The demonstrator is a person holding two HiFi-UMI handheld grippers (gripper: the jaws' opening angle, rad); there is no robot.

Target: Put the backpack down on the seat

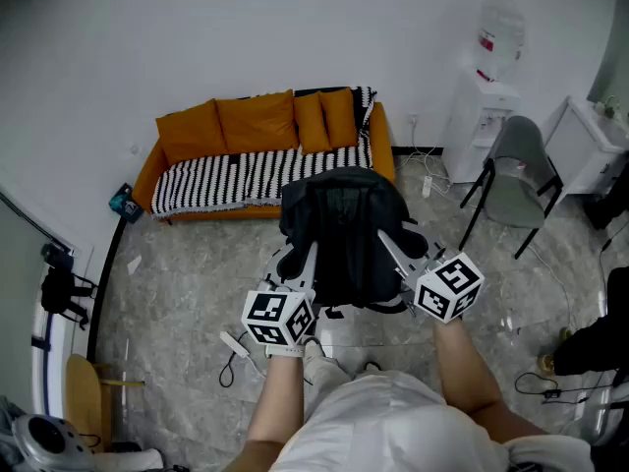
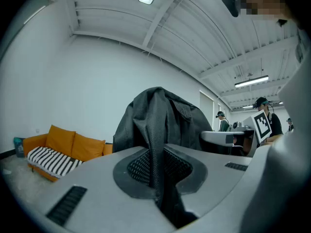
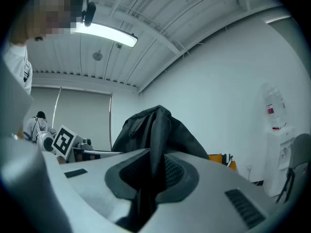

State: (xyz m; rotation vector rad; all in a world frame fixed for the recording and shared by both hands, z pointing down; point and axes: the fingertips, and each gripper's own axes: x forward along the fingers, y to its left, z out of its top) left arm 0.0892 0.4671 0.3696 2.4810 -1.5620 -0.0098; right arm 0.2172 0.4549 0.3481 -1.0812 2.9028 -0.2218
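Black backpack (image 1: 344, 234), limp, crumpled, hanging from both grippers.

No word, number or brand can be read: the white cube (image 1: 278, 318) on the left hand-held gripper (image 1: 306, 262) and its twin (image 1: 449, 286) on the right hand-held gripper (image 1: 392, 252) bear only black square patterns, and the red label (image 1: 486, 42) on the clear water bottle (image 1: 499, 23) right of the orange sofa (image 1: 256, 126) is too small.
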